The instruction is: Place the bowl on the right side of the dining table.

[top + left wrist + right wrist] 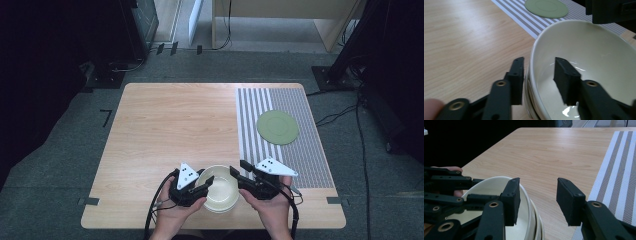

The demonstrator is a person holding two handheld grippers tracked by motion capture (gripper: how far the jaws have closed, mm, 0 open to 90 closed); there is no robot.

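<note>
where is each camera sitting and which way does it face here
High view: above the person's side, looking forward and down on the table; both hands, left hand-held gripper and right hand-held gripper flank the bowl.
Left gripper view: rides the left hand-held gripper, looking across the bowl toward the green plate; its jaws straddle the rim.
Right gripper view: rides the right hand-held gripper, facing across the table's far corner; its left jaw sits inside the bowl.
Shared: both gripper views show the bowl rim and striped mat.

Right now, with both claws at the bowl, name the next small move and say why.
Probably close the left claw and right claw fully on the cream bowl: each straddles the rim, one jaw inside and one outside, with gaps showing, so neither grips yet.
</note>
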